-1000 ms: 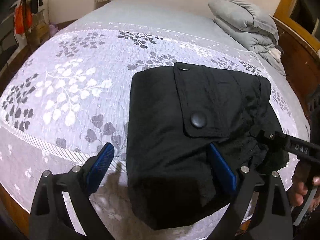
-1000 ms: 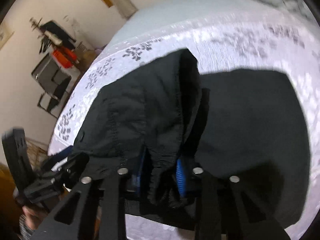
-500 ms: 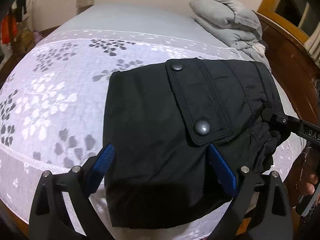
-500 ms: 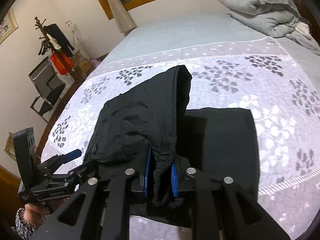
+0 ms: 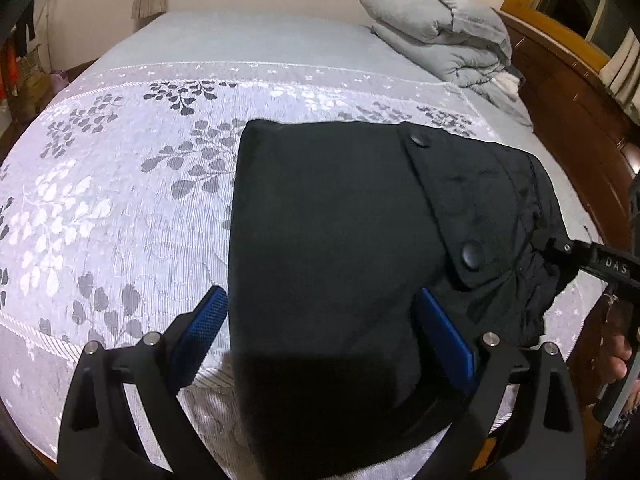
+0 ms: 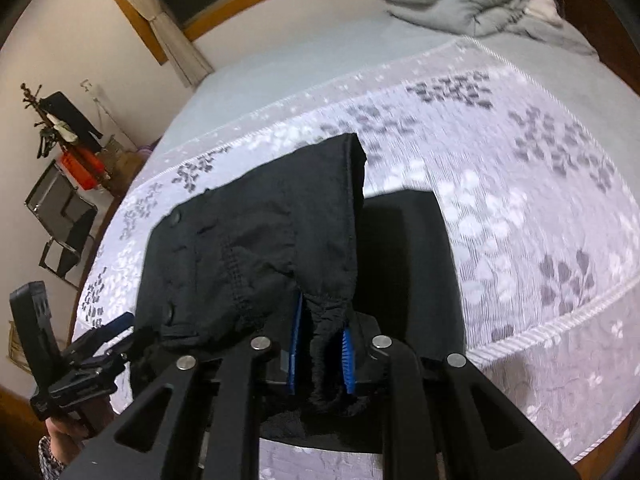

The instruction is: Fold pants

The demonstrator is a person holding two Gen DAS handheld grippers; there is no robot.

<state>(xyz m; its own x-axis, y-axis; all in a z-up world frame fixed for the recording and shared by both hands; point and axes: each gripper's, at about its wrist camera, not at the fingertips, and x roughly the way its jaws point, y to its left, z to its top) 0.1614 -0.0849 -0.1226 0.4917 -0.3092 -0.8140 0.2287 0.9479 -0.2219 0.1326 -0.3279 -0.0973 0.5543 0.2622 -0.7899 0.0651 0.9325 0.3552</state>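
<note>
Black pants (image 5: 340, 240) lie partly folded on the flowered bedspread (image 5: 120, 200), near the bed's front edge. A snap pocket flap faces up on their right side. My left gripper (image 5: 320, 332) is open, its blue pads on either side of the pants' near end. My right gripper (image 6: 320, 344) is shut on a bunched edge of the pants (image 6: 256, 248) and holds that layer raised above the flat lower layer (image 6: 404, 248). The right gripper also shows at the right edge of the left wrist view (image 5: 560, 246).
A folded grey quilt (image 5: 440, 52) lies at the far right of the bed. A wooden bed frame (image 5: 576, 112) runs along the right side. A coat stand and a chair (image 6: 60, 216) stand by the wall beyond the bed's left side.
The left view has shifted so the pants sit further right between the open pads. The right gripper keeps its hold on the raised edge and has tilted slightly.
</note>
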